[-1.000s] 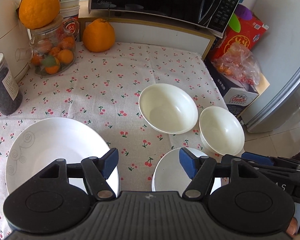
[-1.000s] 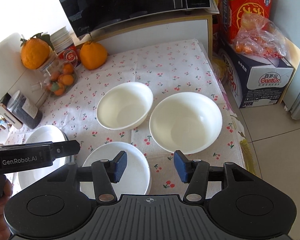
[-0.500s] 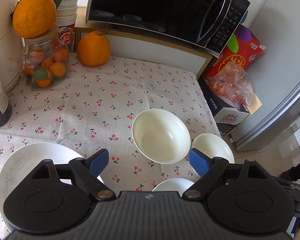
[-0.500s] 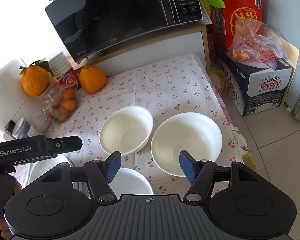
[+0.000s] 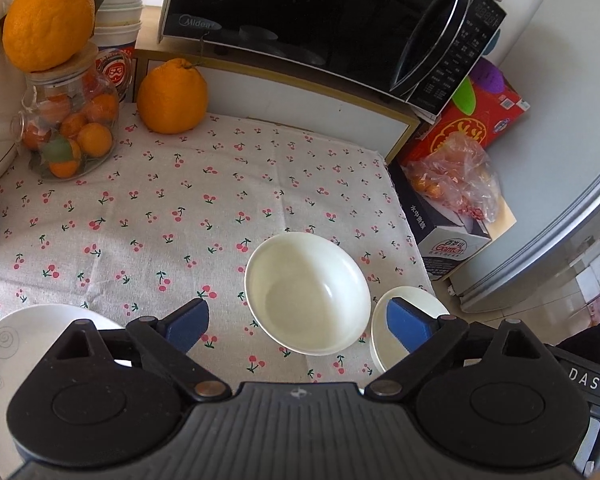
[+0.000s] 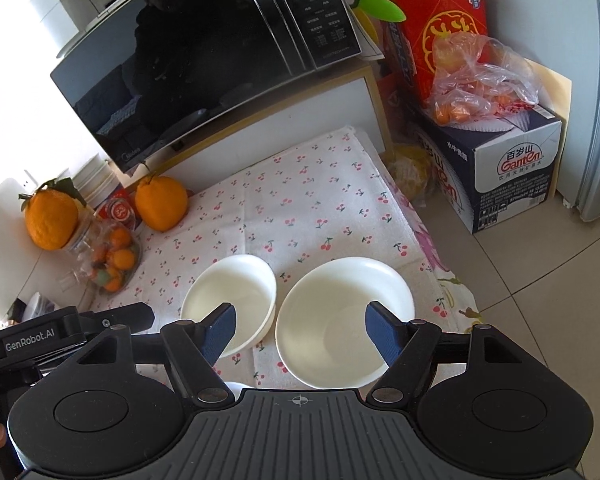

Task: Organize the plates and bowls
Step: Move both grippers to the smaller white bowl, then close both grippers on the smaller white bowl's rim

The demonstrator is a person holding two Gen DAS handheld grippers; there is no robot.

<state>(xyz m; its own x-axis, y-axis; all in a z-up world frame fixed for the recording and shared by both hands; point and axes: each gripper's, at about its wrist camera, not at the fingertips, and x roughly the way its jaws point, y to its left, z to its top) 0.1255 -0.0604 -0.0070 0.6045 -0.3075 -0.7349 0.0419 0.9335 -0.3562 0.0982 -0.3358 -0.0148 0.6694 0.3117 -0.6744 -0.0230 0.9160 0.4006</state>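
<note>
Sitting empty on the cherry-print cloth (image 6: pixel 300 208) below the microwave (image 6: pixel 204 60), two white bowls (image 6: pixel 230 300) (image 6: pixel 344 320) lie side by side. Both grippers (image 5: pixel 298 322) (image 6: pixel 300 330) hover above them, jaws spread, just widened, gripping nothing.

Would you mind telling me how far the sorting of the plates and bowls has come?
Nothing looks stacked yet. The two bowls sit side by side on the tablecloth, and the plate lies apart. Both the left gripper and right gripper are empty, their jaws just opened wider. All the stacking remains.
</note>
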